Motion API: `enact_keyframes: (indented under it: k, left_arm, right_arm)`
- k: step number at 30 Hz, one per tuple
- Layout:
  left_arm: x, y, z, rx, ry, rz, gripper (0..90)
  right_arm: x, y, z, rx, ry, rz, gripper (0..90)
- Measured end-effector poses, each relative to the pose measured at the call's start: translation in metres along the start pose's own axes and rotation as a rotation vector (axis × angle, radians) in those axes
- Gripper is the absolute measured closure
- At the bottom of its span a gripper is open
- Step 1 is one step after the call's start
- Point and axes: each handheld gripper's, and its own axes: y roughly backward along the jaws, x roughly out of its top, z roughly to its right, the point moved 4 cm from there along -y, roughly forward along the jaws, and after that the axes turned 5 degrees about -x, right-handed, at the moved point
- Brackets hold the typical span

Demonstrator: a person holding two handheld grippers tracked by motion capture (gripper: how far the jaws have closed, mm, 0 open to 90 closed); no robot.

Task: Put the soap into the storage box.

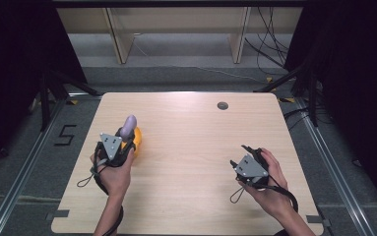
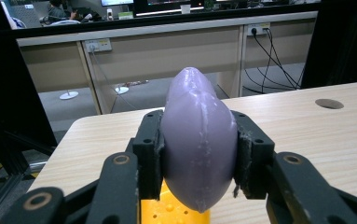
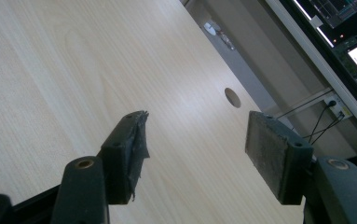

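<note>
Here the left tool (image 2: pixel 199 154) pinches a purple piece (image 2: pixel 198 140) above a yellow block (image 2: pixel 176 212); the right tool (image 3: pixel 197 154) is spread over the surface (image 3: pixel 50 70).

yellow piece (image 2: pixel 176 211) mostly hidden beneath purple object (image 2: pixel 198 140)

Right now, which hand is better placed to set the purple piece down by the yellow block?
Left. Its tool is already shut on the purple piece, directly above the yellow block. The right tool is open and holds nothing, far across the table.
</note>
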Motion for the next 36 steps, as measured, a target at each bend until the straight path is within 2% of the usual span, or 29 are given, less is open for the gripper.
enact_keyframes:
  k: [36]
  left_arm:
    - [-0.011, -0.011, -0.012, 0.043, -0.002, -0.026, 58.7]
  right_arm:
    - [0.0, 0.0, -0.001, 0.002, -0.013, -0.004, 39.1]
